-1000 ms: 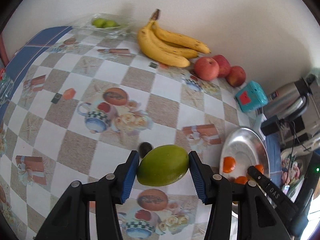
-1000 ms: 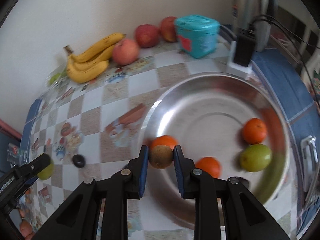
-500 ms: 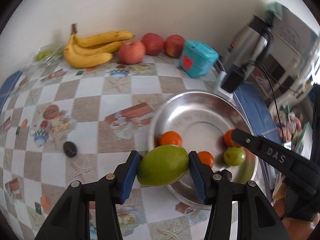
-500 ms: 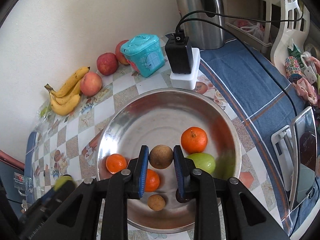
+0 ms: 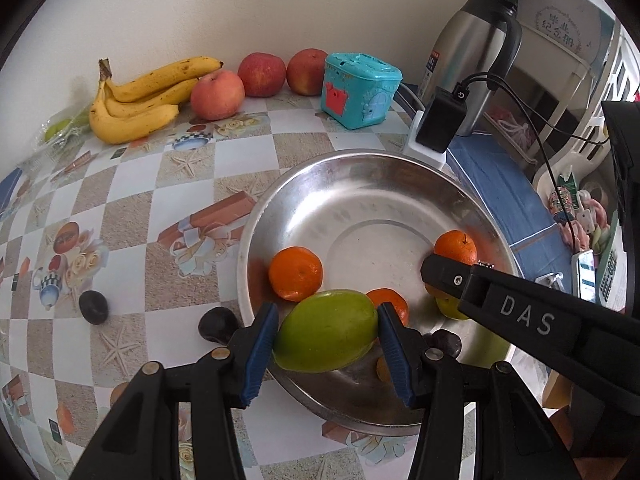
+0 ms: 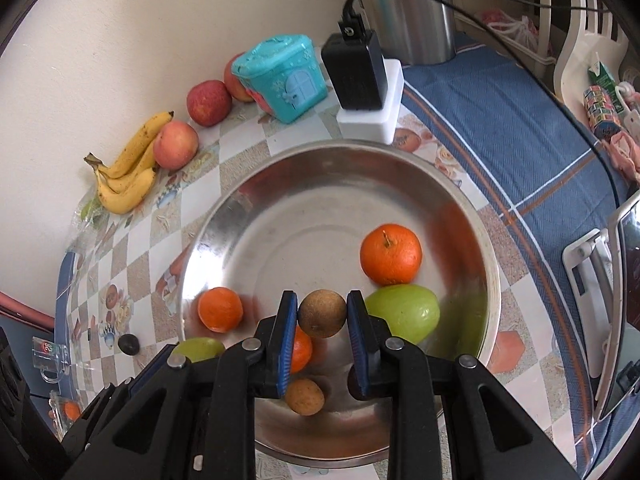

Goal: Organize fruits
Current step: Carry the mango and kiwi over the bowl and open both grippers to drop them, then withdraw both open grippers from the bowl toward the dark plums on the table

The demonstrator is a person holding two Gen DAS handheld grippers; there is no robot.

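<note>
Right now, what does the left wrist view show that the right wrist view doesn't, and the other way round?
Only the left wrist view shows the left gripper shut on the green mango, and a second dark fruit beside the bowl. Only the right wrist view shows the right gripper shut on the small brown fruit, and another brown fruit below it. Both show the steel bowl with oranges, the bananas, apples and teal box.

I've swung my left gripper [image 5: 326, 338], with its large green oval mango [image 5: 326, 336], from above the checked tablecloth to over the round steel bowl [image 5: 360, 184]'s near rim. My right gripper [image 6: 322, 314], carrying the small brown round fruit [image 6: 322, 313], moved from the rim to mid-bowl.
</note>
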